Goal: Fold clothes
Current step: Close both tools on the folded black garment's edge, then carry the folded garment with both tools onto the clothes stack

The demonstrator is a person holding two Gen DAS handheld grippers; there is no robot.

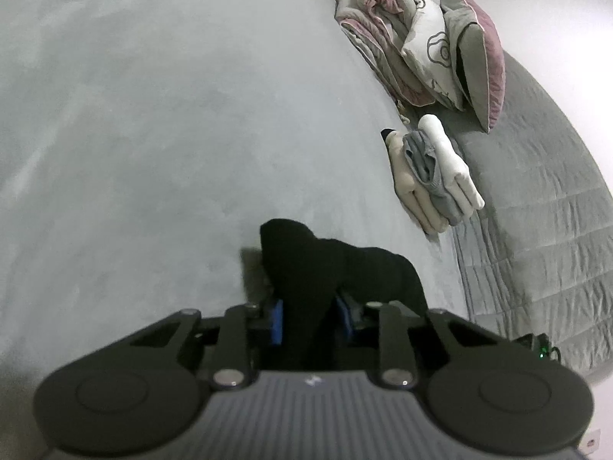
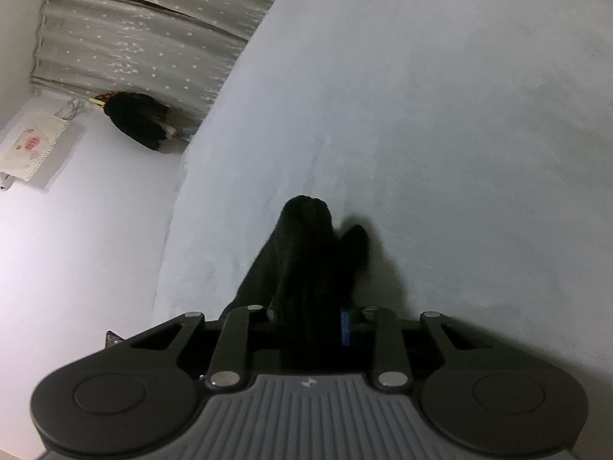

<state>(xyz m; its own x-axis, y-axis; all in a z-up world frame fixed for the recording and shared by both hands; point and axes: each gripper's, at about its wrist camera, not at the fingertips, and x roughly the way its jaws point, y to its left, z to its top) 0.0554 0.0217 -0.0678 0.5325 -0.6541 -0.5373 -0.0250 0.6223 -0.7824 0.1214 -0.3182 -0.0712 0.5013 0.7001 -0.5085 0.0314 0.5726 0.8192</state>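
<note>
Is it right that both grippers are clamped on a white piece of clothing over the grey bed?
Not quite: the garment is black, not white, as both wrist views show. The left gripper and right gripper are indeed both clamped on it over the grey bed.

A wide pale grey bed surface (image 1: pixel 172 134) fills both views. Beyond its far edge hangs a grey star-patterned curtain (image 2: pixel 145 38). Beside the bed, white floor (image 2: pixel 84 230). At its head lie a quilted grey cover (image 1: pixel 544 237) and pillows (image 1: pixel 475 53).

Two grippers, left gripper (image 1: pixel 309 320) and right gripper (image 2: pixel 306 320), each clamp one black garment (image 1: pixel 329 264). Ahead-right of the left: one folded clothes stack (image 1: pixel 433 176), two pillows (image 1: pixel 475 53).
</note>
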